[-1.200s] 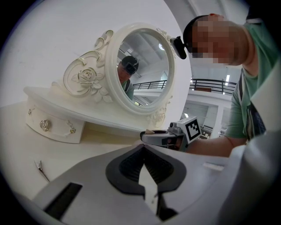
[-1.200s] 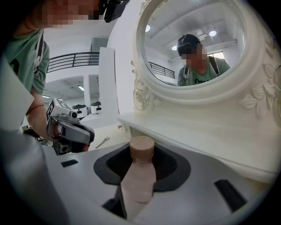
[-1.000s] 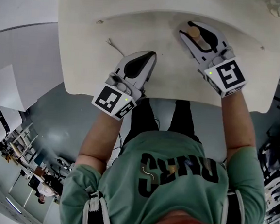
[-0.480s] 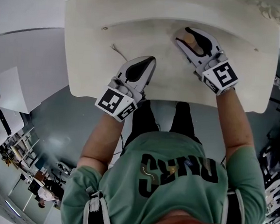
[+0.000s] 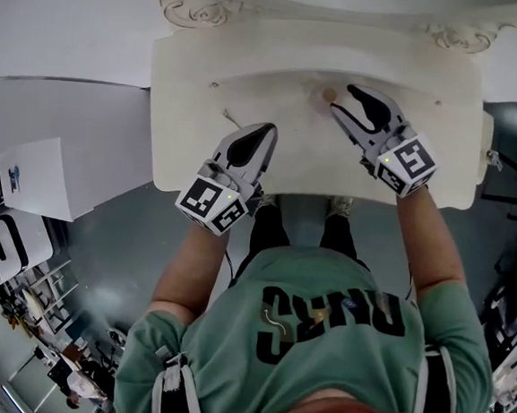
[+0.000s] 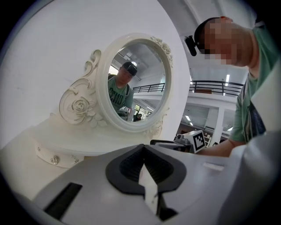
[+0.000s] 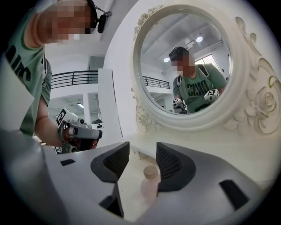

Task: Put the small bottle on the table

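Observation:
The small clear bottle with a tan cap stands upright on the white dressing table. In the head view its cap shows just off the tips of my right gripper. In the right gripper view the bottle stands between the two dark pads, close to the right-hand one. The right gripper is opening and its jaws stand wide apart. My left gripper rests over the table's front middle, its pads together with nothing in them.
An oval mirror in a carved white frame stands at the back of the table. A thin cord-like scrap lies left of the left gripper. The table's front edge runs just under both hands.
The right gripper's jaws have spread apart, and the bottle now shows at their tips instead of gripped between them. The head view has shifted, showing more of the table's back. The left gripper has held still.

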Action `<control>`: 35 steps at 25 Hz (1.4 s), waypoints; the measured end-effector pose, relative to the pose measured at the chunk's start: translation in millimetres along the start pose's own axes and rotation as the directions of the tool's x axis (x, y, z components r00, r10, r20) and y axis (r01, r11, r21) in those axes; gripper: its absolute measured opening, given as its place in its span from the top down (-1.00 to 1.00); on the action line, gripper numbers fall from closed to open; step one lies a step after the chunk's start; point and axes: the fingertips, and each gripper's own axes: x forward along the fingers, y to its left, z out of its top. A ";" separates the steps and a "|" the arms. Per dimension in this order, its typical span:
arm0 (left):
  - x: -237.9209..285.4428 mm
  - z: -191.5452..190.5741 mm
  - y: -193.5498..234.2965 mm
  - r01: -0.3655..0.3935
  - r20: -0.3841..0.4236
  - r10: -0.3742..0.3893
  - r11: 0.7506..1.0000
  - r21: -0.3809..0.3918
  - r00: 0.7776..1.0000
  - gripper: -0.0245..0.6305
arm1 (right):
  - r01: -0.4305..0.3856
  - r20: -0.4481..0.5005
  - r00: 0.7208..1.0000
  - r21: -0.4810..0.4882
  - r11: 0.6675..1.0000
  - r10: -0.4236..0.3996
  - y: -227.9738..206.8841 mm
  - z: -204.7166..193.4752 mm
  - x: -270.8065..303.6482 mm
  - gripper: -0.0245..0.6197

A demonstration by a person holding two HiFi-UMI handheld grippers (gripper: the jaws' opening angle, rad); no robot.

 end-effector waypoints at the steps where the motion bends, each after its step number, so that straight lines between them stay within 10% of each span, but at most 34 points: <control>1: -3.2 8.8 -5.3 0.002 0.007 -0.002 1.000 0.005 1.000 0.90 | 0.008 0.000 1.000 0.001 1.000 -0.008 2.1 7.6 -7.2 0.37; 35: -69.5 186.2 -120.4 0.008 0.199 -0.038 0.988 0.152 0.979 0.90 | 0.084 0.069 0.995 -0.087 0.993 -0.078 56.2 205.7 -157.4 0.91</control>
